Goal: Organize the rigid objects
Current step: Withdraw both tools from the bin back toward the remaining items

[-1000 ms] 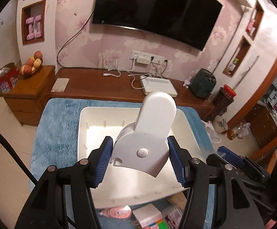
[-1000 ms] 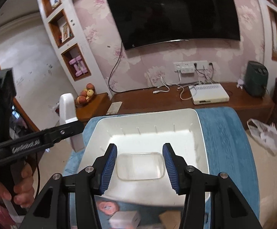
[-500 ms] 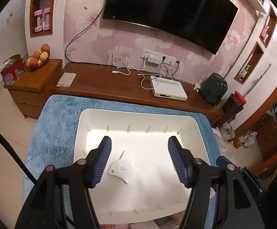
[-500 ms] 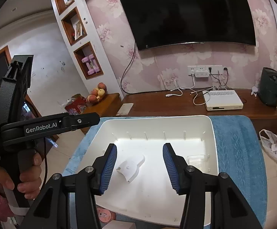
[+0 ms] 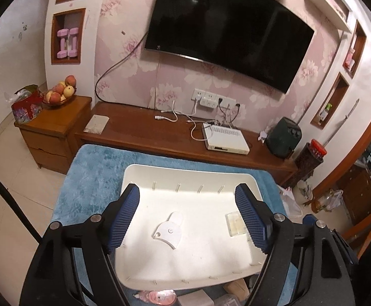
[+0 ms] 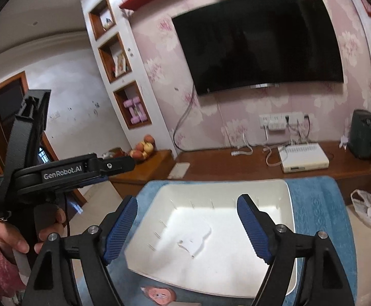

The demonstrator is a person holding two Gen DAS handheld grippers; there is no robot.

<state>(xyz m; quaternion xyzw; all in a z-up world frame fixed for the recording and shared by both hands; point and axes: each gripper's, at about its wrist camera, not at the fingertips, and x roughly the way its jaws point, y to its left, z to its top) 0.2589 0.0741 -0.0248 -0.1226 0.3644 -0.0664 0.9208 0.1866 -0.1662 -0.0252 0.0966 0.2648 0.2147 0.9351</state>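
While both grippers, left (image 5: 188,219) and right (image 6: 186,227), are opening with nothing between them, 2 items lie in tray (image 5: 185,172): white part (image 5: 168,232), clear box (image 5: 235,225). More items (image 5: 157,297) wait outside.

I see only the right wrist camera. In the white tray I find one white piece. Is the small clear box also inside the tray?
Observer: Yes. The left wrist view shows the clear box on the tray floor, near the right wall, apart from the white piece.
Operator: Does the left gripper hold anything?
Observer: No. The left gripper is opening, with nothing between its pads.
Operator: What lies outside the tray?
Observer: Beside the pink item, a white box and a tan block.
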